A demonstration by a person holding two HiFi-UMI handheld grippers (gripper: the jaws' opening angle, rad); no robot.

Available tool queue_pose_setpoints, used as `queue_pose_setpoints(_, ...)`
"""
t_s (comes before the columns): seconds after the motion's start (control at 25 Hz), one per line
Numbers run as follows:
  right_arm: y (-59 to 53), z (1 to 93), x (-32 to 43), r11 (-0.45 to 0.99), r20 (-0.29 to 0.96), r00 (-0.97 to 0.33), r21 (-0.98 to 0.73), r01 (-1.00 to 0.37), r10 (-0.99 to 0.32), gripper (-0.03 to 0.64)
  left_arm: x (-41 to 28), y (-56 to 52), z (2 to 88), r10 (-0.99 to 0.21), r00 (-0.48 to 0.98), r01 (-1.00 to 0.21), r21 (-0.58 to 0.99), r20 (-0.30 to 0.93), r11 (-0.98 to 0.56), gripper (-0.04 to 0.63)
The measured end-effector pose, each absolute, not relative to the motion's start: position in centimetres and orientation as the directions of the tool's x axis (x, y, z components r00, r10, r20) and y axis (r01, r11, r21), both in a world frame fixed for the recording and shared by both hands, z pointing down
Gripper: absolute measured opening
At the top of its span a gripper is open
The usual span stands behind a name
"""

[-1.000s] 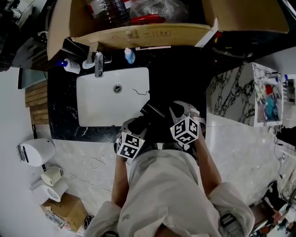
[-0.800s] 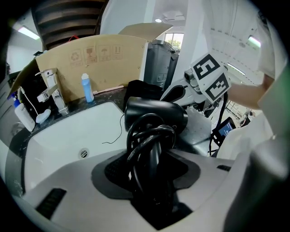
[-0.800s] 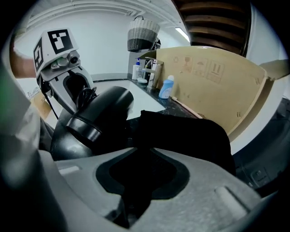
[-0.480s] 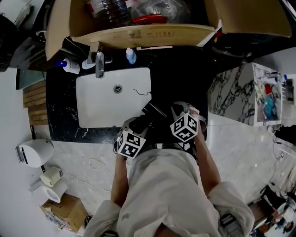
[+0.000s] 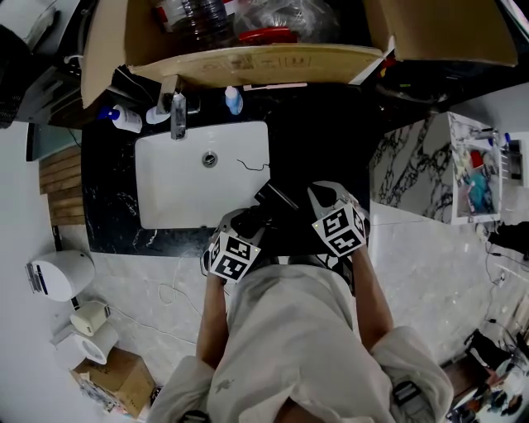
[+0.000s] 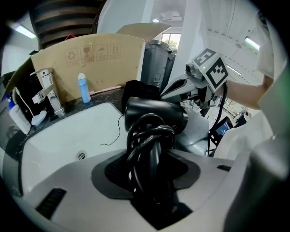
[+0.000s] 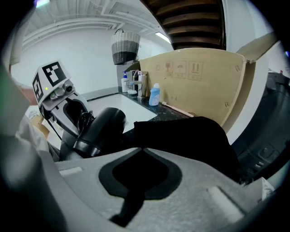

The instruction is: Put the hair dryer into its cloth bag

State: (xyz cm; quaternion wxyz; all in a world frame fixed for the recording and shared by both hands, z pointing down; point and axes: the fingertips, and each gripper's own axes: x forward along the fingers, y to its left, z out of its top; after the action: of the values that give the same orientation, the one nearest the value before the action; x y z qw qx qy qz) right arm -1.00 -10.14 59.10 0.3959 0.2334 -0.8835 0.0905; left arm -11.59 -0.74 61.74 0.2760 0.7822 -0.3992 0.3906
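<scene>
The fingers [image 6: 63, 190] of the left gripper [image 6: 152, 174] are clamped on the handle of the black hair dryer [image 6: 156, 115]. Its cord [image 6: 149, 136] is coiled in loops around that handle, and the barrel points away toward the middle of the left gripper view. The right gripper [image 7: 140, 179] has its fingers pressed together on a fold of the black cloth bag [image 7: 186, 136], which bulges up just beyond them. In the right gripper view the dryer's barrel lies at the bag's left edge, touching it or nearly so; whether it has entered the mouth cannot be told. In the head view both grippers sit at mid-frame, over the near edge of a black surface [image 5: 322, 132]. To their left a white basin [image 5: 178, 186] is sunk into the surface, with a thin dark strand [image 5: 250, 163] lying in it to the right of its drain [image 5: 210, 157]. At the basin's far rim stand a faucet [image 5: 176, 114], a blue bottle [image 5: 232, 100] and a white bottle [image 5: 126, 119]. Along the top of the frame an open cardboard box [image 5: 248, 62] holds a clear plastic bottle [image 5: 194, 16], something red [image 5: 264, 34] and crumpled clear wrapping [image 5: 285, 16]. The floor [image 5: 430, 273] is pale and veined. At lower left are a white dispenser [image 5: 62, 271], paper rolls [image 5: 92, 326] and a small carton [image 5: 116, 378]. A white rack [image 5: 475, 169] of small items stands at the right edge.
</scene>
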Motion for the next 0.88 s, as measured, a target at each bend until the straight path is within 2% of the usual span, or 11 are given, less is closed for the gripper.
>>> queue_pose_setpoints(0.88, -11.5, 54.0, -1.4, 0.849, 0.656, -0.630, 0.032, -0.527, -0.416, 0.005, -8.5, -1.7, 61.7, -0.368, 0.449, -0.788, 0.166, 0.814, -0.593, 0.202)
